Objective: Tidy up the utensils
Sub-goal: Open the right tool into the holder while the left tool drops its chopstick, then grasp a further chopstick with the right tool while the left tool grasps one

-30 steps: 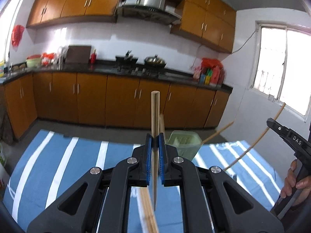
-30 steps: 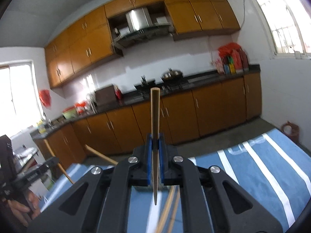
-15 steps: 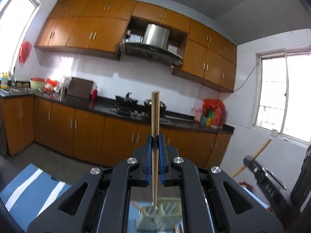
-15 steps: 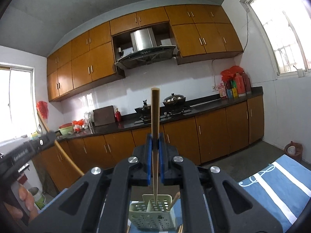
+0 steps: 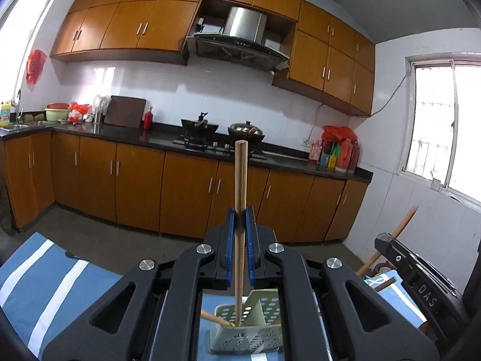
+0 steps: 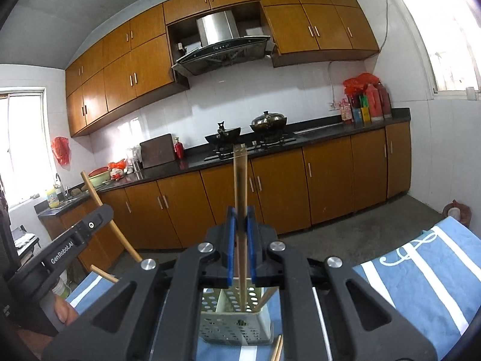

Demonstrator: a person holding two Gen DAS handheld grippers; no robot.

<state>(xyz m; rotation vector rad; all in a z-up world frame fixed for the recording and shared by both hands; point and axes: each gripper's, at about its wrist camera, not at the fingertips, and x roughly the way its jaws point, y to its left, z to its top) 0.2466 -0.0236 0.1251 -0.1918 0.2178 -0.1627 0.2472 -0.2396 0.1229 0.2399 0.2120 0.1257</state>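
Below both grippers on the blue striped cloth point(image 5: 54, 282) stands the green perforated caddy point(image 5: 255, 331), and each chopstick, left point(image 5: 240, 210) and right point(image 6: 240, 210), hangs upright between narrow jaws, tip inside a caddy compartment.

**Camera Placement: Two Wrist Fisheye Views**

Each camera sits directly behind its own tongs and looks forward along them, slightly downward. The left wrist view faces the kitchen cabinets point(image 5: 192, 186) and stove point(image 5: 210, 144) from across the floor; the right tongs point(image 5: 421, 288) enter at its right edge. The right wrist view faces the same wall, with the left tongs point(image 6: 75, 240) at its left edge. Both share the perforated utensil basket point(image 5: 255, 331), seen close below.
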